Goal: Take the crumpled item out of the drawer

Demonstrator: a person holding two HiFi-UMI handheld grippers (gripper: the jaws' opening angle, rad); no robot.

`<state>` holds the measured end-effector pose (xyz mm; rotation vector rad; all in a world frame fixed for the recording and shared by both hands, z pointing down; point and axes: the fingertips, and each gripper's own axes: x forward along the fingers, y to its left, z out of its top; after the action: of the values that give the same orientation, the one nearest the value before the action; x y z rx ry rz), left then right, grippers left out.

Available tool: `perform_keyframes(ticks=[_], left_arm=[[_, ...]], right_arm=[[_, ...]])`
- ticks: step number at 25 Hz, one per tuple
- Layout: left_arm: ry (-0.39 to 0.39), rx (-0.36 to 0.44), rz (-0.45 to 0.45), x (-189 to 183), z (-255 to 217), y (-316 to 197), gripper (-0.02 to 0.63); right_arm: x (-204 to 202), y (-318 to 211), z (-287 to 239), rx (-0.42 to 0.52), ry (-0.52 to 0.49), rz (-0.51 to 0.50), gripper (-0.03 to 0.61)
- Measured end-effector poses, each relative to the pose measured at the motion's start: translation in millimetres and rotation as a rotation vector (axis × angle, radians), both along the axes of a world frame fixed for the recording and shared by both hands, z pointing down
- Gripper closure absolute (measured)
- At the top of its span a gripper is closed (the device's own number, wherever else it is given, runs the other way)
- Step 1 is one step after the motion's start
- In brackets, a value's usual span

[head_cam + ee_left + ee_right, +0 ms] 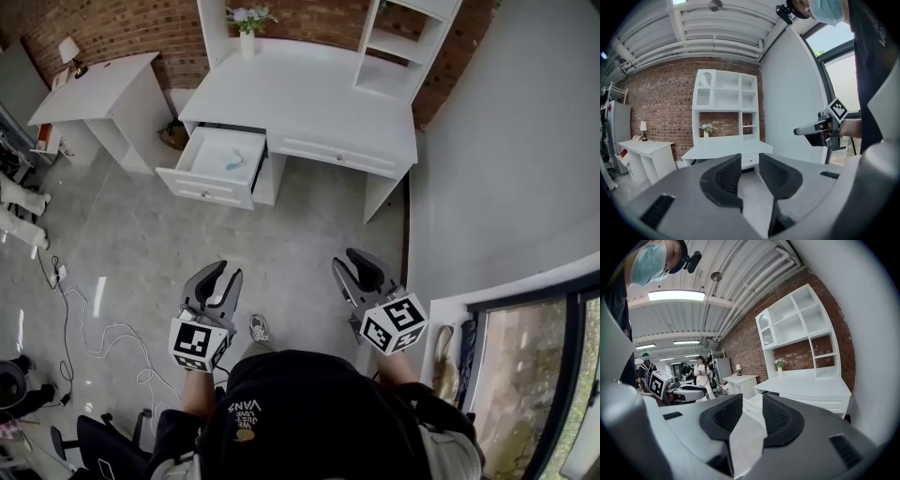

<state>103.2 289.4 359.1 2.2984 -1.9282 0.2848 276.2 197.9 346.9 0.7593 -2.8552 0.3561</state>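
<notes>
A white desk (pixel 309 94) stands against the brick wall, far ahead of me. Its left drawer (pixel 211 169) is pulled out, and a small teal crumpled item (pixel 234 165) lies inside it. My left gripper (pixel 217 278) is held low over the grey floor, well short of the drawer, jaws apart with nothing between them. My right gripper (pixel 352 267) is level with it on the right, also open and empty. In the left gripper view the desk (pixel 726 150) shows beyond the open jaws. The right gripper view shows the desk (pixel 811 387) too.
A second white table (pixel 94 89) with a lamp stands at the left. A vase of flowers (pixel 247 28) sits on the desk top. Cables (pixel 84 319) trail across the floor at left. A white wall (pixel 506 141) and window (pixel 525 375) bound the right side.
</notes>
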Motion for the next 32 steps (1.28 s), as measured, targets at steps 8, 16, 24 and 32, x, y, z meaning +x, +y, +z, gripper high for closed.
perform_keyframes(ticks=[8, 16, 24, 32], left_arm=[[-0.029, -0.020, 0.065, -107, 0, -24, 0.509], [-0.006, -0.032, 0.091, -164, 12, -48, 0.500], [0.008, -0.062, 0.057, -190, 30, -83, 0.500], [-0.023, -0.086, 0.020, -215, 39, -171, 0.500]], right_arm=[[-90, -20, -3, -0.010, -0.003, 0.096, 0.460], [-141, -37, 8, -0.036, 0.019, 0.132, 0.446], [-170, -88, 21, -0.055, 0.021, 0.117, 0.446], [-209, -177, 32, -0.069, 0.021, 0.047, 0.446]])
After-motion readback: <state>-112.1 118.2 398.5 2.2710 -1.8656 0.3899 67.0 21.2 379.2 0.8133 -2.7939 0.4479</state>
